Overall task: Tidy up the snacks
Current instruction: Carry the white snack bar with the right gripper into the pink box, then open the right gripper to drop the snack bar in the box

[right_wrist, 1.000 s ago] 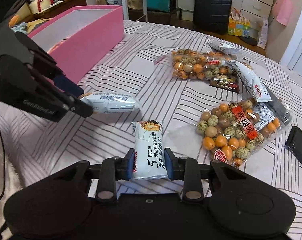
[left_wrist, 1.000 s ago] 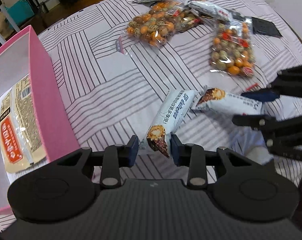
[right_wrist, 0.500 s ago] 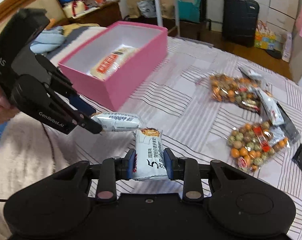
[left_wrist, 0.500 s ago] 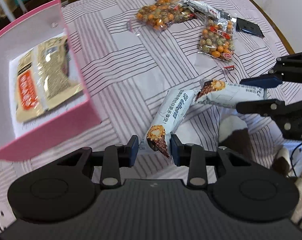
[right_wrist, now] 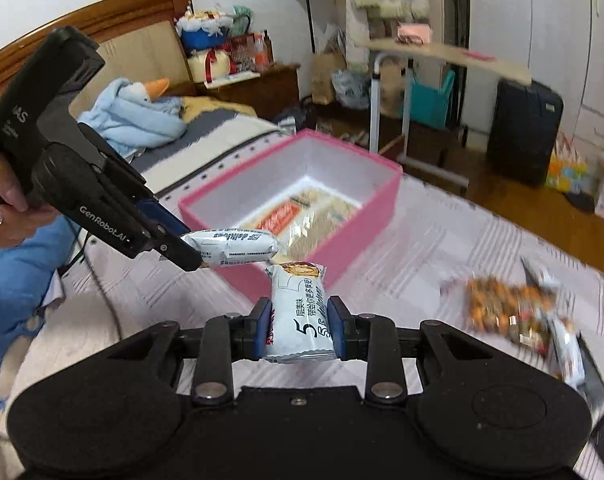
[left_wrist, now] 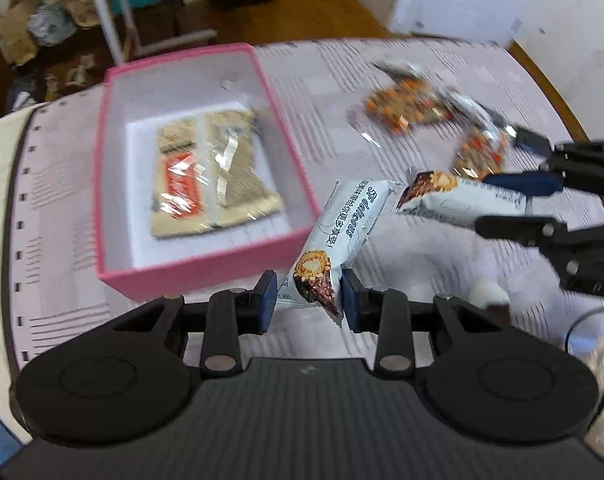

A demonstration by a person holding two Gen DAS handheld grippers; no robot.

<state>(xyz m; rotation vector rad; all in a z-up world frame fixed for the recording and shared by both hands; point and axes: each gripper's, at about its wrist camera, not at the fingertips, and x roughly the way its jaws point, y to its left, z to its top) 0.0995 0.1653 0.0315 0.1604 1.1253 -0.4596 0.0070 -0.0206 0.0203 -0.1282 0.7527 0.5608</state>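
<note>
Having lifted both white snack bars off the striped cloth (left_wrist: 310, 80), I am clamping one (left_wrist: 334, 236) in my left gripper (left_wrist: 307, 304) and one (right_wrist: 300, 316) in my right gripper (right_wrist: 299, 330), hovering beside the pink box (left_wrist: 278, 120), nut bags (left_wrist: 406, 104) lying beyond.

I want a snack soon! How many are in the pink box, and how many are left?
One flat packet already lies in the pink box. Two white bars are in hand: the left tool grips one bar, the right tool grips another, both near the box but not inside. Still on the striped cloth: the nut bags and a few small packs beside them.
</note>
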